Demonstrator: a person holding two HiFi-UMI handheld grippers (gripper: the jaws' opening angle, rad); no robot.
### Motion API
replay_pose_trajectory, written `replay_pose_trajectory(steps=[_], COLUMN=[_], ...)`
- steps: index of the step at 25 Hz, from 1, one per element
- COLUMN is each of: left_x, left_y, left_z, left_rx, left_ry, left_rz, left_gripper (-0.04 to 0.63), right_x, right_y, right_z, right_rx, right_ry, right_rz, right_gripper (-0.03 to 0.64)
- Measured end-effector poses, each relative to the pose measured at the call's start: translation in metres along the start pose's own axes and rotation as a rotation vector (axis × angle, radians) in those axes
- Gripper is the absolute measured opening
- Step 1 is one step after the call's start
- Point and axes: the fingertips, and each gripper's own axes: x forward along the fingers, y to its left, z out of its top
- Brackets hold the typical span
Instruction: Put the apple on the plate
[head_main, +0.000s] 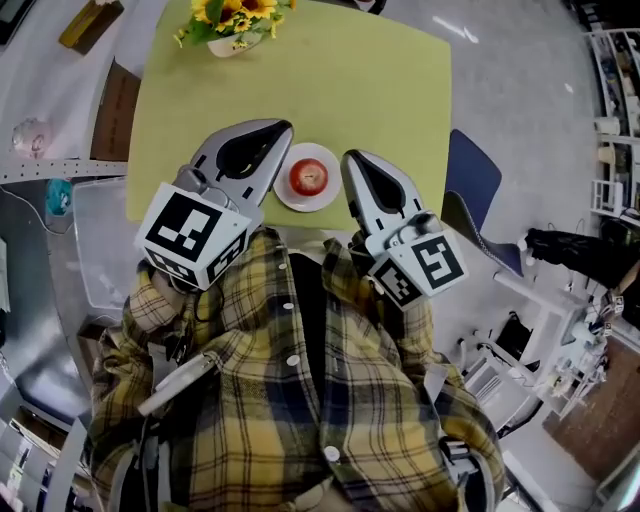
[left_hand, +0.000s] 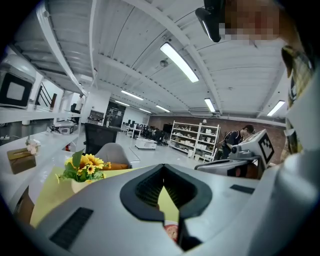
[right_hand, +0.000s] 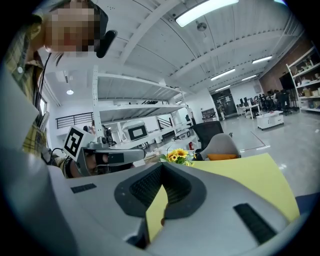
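Observation:
A red apple (head_main: 309, 177) lies on a small white plate (head_main: 288, 196) near the front edge of the yellow-green table (head_main: 380, 90). My left gripper (head_main: 280, 130) hangs just left of the plate with its jaws together and nothing between them. My right gripper (head_main: 352, 160) hangs just right of the plate, also shut and empty. In the left gripper view the left gripper (left_hand: 164, 171) shows closed tips, and a sliver of the red apple (left_hand: 172, 233) peeps through the slit below. In the right gripper view the right gripper (right_hand: 162, 169) is shut over bare tabletop.
A vase of sunflowers (head_main: 232, 25) stands at the table's far edge. A blue chair (head_main: 472, 175) is at the table's right side. A grey counter with a brown box (head_main: 90, 22) runs along the left. Shelving (left_hand: 195, 140) stands far across the room.

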Motion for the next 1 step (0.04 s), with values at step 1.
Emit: replay_pose_trajectory(steps=[1], left_x=[0.0028], left_y=[0.0012], left_z=[0.0035], left_rx=[0.006], left_ry=[-0.008], left_rz=[-0.02], left_gripper=[0.008], right_x=[0.0007], right_y=[-0.0015], right_z=[0.0], right_rx=[-0.002], right_ry=[-0.002], right_rz=[-0.004], right_gripper=[-0.004])
